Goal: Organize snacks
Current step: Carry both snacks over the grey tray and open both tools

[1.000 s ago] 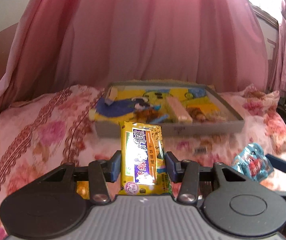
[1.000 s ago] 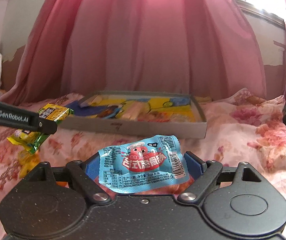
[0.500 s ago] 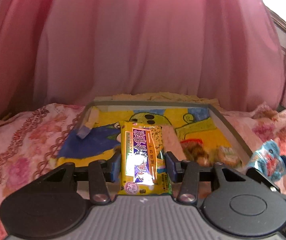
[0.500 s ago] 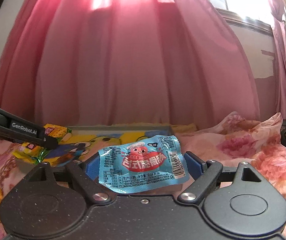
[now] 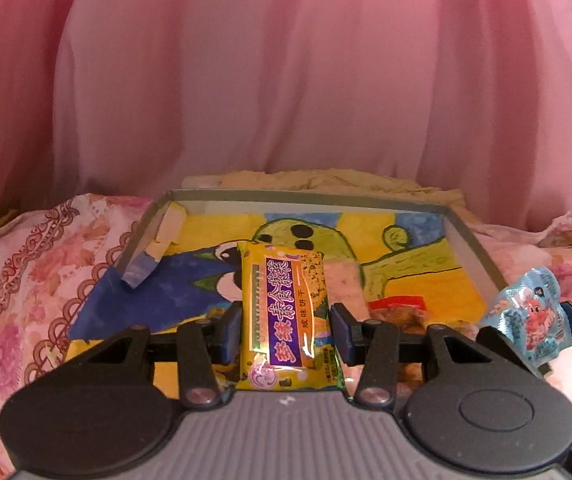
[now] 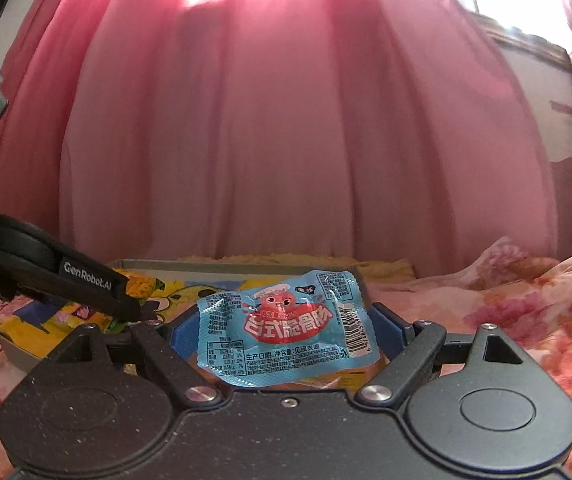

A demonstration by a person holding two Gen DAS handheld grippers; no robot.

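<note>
Both grippers have carried their packets forward from the floral bedspread (image 5: 38, 276) to the grey tray (image 5: 473, 240); a second ago the tray lay well ahead, now its near edge has passed under the left tool. Judgement: transport is nearly over, and release into the tray is the step in hand.

Left gripper (image 5: 286, 330): jaws clamped on the yellow biscuit packet (image 5: 286, 312), blue pads pressing both long edges. The packet stands lengthwise along the fingers, purple label panel up, glossy film catching the light, hanging over the tray's painted yellow-and-blue liner. No sagging visible, so the contents look stiff.

Right gripper (image 6: 286, 334): jaws closed on the blue sausage packet (image 6: 286, 328), which sits crumpled and tilted between the pads, red cartoon print and barcode facing the camera. It hovers at the tray's right side; whether it is fully over the rim, I cannot tell.

Already in the tray: a pale wrapped bar (image 5: 343, 284) and some brownish snacks with a red wrapper (image 5: 395, 310), just right of the biscuit packet. Pink curtain (image 5: 286, 80) behind.
</note>
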